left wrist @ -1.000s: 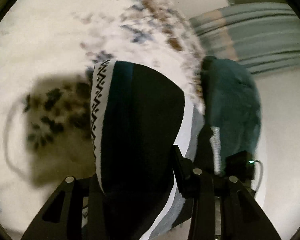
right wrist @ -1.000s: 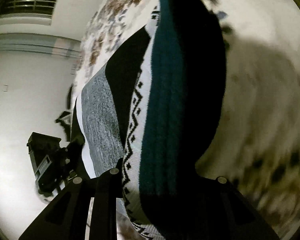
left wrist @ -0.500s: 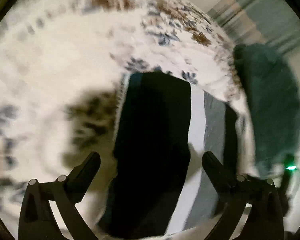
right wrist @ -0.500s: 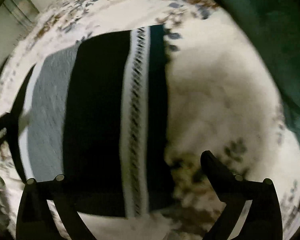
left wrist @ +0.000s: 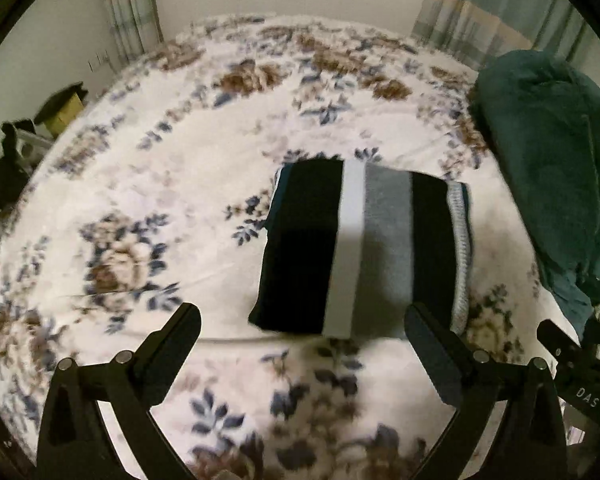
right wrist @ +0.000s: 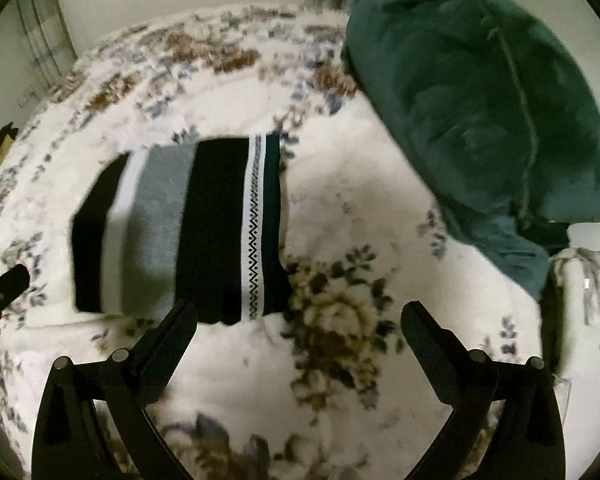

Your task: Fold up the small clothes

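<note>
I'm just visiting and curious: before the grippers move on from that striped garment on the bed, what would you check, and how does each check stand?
1. Left gripper open and empty: ok.
2. Right gripper open and empty: ok.
3. Striped knit garment lies folded flat on the floral blanket: ok.
4. Fold edges lined up neatly: cannot tell, blurred.
5. Garment clear of the dark green bedding: ok, a gap shows.
6. Another small garment waiting to be folded: cannot tell.

Open floral blanket left, teal bundle blocking right
</note>
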Tool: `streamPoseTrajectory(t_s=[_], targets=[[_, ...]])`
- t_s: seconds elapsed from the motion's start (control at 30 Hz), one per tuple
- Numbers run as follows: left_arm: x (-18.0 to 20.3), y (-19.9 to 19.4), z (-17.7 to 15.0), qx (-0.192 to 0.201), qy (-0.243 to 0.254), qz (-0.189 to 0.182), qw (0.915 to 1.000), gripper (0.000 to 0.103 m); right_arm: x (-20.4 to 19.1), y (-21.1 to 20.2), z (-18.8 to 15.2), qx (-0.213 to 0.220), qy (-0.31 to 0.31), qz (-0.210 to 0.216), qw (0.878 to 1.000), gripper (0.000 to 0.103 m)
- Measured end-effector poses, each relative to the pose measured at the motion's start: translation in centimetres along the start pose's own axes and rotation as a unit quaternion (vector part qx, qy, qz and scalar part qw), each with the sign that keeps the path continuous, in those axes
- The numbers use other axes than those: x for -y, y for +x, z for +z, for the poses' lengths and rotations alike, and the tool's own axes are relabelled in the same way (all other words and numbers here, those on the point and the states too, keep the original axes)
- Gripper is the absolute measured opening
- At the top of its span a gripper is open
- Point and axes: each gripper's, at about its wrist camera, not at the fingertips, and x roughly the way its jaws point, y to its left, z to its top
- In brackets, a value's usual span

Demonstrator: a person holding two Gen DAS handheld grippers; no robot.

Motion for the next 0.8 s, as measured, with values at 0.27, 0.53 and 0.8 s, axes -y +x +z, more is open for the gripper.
streamPoseTrajectory(t_s=[0.27, 0.53, 0.8], targets=[[2.3, -13.5, -2.4, 0.051, 0.020, 0.011, 0.9984, 0.103, 2.6, -15.3, -2.9, 0.065, 0.000, -0.010, 0.998, 0.103], [3.4, -26.2, -5.7, 0.096, 0.032, 0.005, 0.9948, 0.103, 5.8, -30.6, -7.0, 0.125, 0.011, -0.010, 0.992, 0.103], [3.8, -35.3, -8.9, 0.123, 0.030, 0.012, 0.9918, 0.103, 7.4, -43.8, -11.7, 0.179, 0.008, 0.005, 0.984, 0.103]])
